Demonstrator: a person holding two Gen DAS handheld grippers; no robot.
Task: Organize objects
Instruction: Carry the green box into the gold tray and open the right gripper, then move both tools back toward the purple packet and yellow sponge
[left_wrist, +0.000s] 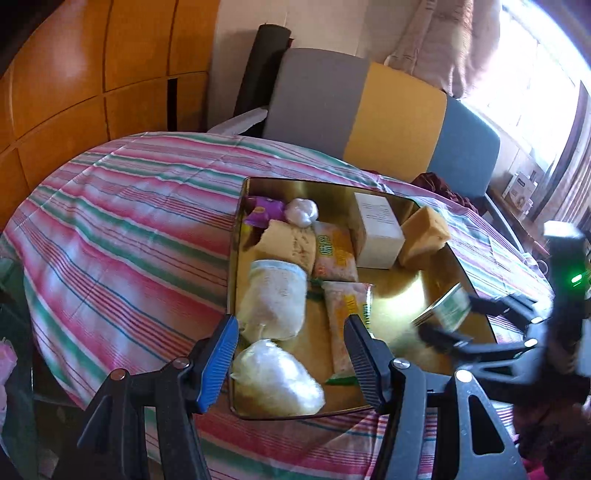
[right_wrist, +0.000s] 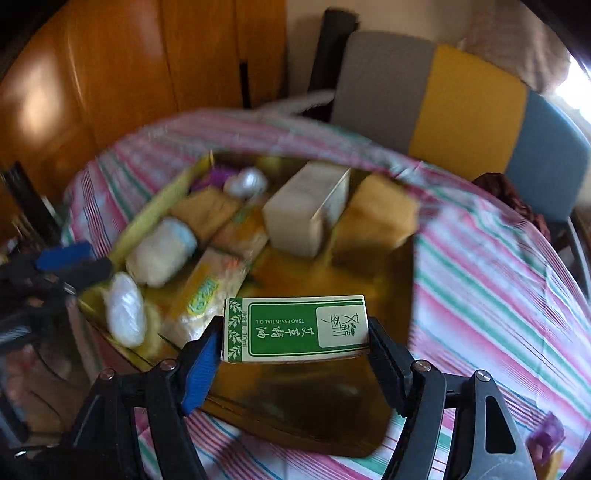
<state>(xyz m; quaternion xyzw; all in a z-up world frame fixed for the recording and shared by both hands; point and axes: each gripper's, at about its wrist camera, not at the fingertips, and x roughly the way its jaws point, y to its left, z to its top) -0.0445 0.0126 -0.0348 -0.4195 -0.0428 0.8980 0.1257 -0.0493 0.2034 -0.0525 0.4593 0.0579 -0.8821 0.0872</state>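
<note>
A gold tray (left_wrist: 436, 286) lies on the striped tablecloth. It holds a white box (left_wrist: 380, 230), a yellow sponge (left_wrist: 424, 236), a second sponge (left_wrist: 291, 243), two snack packets (left_wrist: 334, 254), wrapped white bundles (left_wrist: 273, 304) and a purple packet (left_wrist: 260, 210). My right gripper (right_wrist: 295, 332) is shut on a green-and-white essential oil box (right_wrist: 295, 328) and holds it over the tray's near right part; the box also shows in the left wrist view (left_wrist: 448, 308). My left gripper (left_wrist: 291, 336) is open and empty above the tray's near left corner.
A chair (left_wrist: 369, 110) with a grey, yellow and blue back stands behind the table. A wooden wardrobe (left_wrist: 92, 74) fills the left. A dark red cloth (left_wrist: 439, 186) lies at the table's far right. A purple item (right_wrist: 546, 439) lies on the cloth near right.
</note>
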